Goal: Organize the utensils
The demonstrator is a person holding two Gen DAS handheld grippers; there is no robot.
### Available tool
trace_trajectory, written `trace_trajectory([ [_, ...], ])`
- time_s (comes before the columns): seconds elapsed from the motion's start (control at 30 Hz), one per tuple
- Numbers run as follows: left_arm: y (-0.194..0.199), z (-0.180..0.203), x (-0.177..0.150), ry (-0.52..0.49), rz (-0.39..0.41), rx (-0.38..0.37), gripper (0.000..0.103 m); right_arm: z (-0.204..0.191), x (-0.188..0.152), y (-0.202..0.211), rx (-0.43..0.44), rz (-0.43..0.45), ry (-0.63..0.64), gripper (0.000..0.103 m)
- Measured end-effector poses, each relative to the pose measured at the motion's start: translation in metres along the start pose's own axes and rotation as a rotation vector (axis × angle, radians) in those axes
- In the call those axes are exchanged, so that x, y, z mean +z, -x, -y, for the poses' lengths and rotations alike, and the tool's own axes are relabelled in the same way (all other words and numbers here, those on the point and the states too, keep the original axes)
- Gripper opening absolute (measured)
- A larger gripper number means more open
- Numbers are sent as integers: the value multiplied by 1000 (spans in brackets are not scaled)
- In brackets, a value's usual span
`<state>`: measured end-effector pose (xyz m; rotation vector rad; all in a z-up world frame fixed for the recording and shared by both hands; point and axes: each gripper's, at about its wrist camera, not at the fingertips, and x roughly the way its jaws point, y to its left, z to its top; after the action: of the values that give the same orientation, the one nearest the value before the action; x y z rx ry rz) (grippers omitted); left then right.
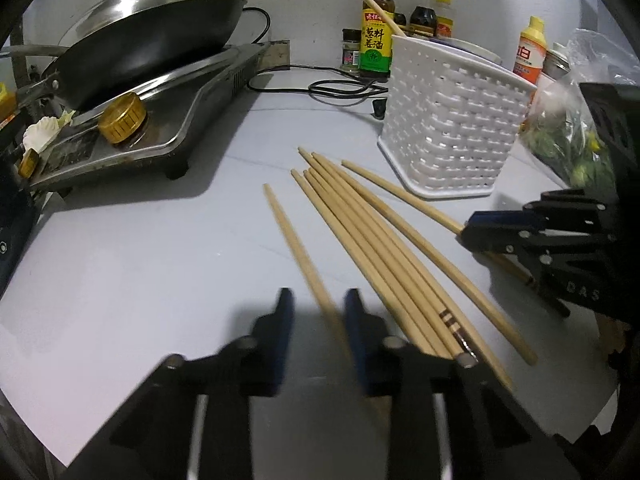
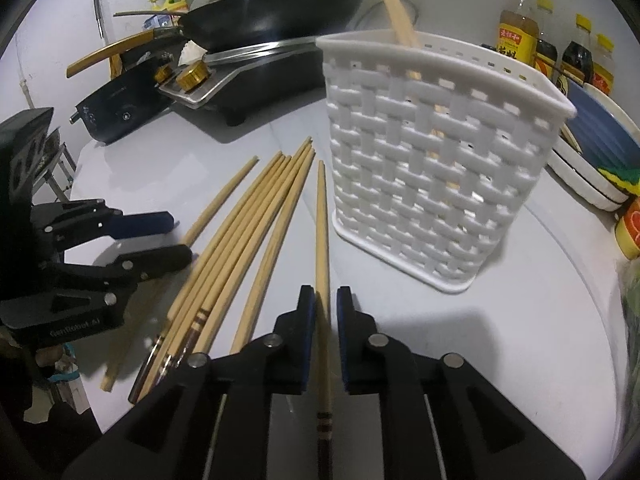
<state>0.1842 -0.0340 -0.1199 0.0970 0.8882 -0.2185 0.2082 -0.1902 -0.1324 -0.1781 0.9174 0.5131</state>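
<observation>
My right gripper [image 2: 322, 300] pinched one pale wooden chopstick [image 2: 321, 216] beside the white woven plastic basket [image 2: 440, 152]; my left gripper [image 1: 316, 308], jaws narrowly apart, straddled another chopstick [image 1: 292, 236] lying farther from it.

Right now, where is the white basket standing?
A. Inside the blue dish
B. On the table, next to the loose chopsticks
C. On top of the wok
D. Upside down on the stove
B: the white basket stands upright on the table, just beside the loose chopsticks lying flat there, with a couple of chopsticks already poking out of its top.
</observation>
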Motion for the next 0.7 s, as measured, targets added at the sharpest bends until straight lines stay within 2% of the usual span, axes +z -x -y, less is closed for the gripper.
trace_trajectory([
  [0.2, 3, -1, -4, -32, 6, -32, 8, -8, 10, -9, -6, -6, 19, 11],
  [0.27, 3, -3, -6, -19, 12, -45, 7, -10, 11, -11, 0, -6, 19, 6],
  [0.47, 9, -16, -10, 67, 41, -74, 6, -20, 15, -12, -17, -14, 45, 6],
  [0.7, 30, -31, -7, 117, 99, -80, 6, -27, 18, 8, -13, 29, 57, 6],
])
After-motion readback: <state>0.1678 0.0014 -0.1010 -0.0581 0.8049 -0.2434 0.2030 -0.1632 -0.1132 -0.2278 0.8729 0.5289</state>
